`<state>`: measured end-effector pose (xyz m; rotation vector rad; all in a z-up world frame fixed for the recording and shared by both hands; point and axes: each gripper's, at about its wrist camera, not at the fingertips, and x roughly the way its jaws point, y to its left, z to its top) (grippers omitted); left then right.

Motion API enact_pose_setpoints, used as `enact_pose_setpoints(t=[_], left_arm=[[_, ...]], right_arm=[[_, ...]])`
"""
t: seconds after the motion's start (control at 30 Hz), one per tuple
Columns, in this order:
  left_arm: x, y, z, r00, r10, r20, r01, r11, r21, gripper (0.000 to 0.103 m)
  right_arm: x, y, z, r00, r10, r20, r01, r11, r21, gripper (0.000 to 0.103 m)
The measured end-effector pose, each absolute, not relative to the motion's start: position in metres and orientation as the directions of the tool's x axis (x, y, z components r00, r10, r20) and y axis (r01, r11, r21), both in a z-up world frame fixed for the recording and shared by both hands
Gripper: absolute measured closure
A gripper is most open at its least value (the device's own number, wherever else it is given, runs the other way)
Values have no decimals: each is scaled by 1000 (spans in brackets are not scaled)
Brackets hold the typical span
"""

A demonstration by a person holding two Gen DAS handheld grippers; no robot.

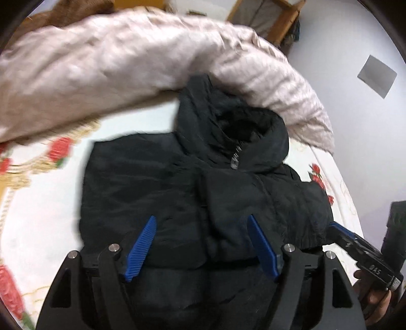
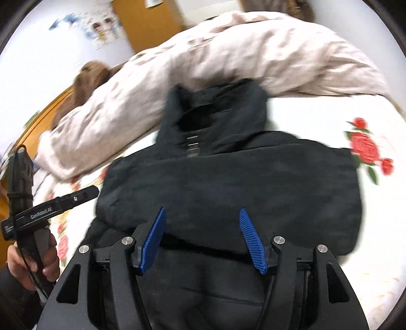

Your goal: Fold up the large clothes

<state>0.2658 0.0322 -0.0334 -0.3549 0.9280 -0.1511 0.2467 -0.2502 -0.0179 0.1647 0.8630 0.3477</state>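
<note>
A black hooded jacket lies folded on the rose-patterned bed, hood toward the bunched pink duvet, beneath the left hand-held gripper and right hand-held gripper, both gaping and gripping nothing.

Bed sheet white, printed with red roses. Rumpled pale pink duvet heaped along the far side. Pale walls; wooden door; wooden-framed furniture in one corner. Cartoon poster beside the door.
</note>
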Motion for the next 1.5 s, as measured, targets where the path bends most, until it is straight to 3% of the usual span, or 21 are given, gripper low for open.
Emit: enact_pose_setpoints(t=[0.13, 0.2, 0.23, 0.33, 0.57, 0.7, 0.87, 1.0, 1.23, 1.5], left_arm=[[302, 2, -79, 483, -283, -828, -27, 941, -337, 27], [304, -4, -81, 520, -273, -810, -6, 947, -322, 48], [303, -7, -78, 535, -261, -803, 9, 953, -304, 68], [304, -9, -76, 560, -189, -806, 4, 974, -226, 74], [305, -8, -88, 564, -144, -813, -1, 985, -175, 71], [294, -2, -76, 565, -135, -814, -32, 982, -186, 71], [272, 10, -41, 640, -90, -763, -77, 981, -181, 71], [287, -7, -26, 673, -131, -728, -29, 979, -203, 67], [337, -38, -92, 606, -60, -793, 0, 997, -76, 65], [342, -38, -102, 614, -56, -787, 24, 998, -53, 64]], right_arm=[[256, -293, -32, 614, 264, -744, -105, 962, 254, 42], [260, -306, -38, 627, 206, -751, -60, 974, 217, 42], [263, -311, -41, 632, 186, -752, -45, 978, 204, 42], [277, -316, -52, 639, 158, -753, -13, 981, 194, 42], [301, -297, -96, 599, 125, -791, -50, 992, 119, 42], [301, -298, -81, 581, 127, -804, -66, 992, 109, 42], [286, -314, -39, 679, 132, -722, -54, 990, 130, 42], [309, -323, -33, 688, 107, -718, -43, 993, 108, 42], [360, -327, -78, 601, 106, -793, -22, 993, 116, 44], [363, -318, -99, 597, 67, -799, -23, 998, 66, 44]])
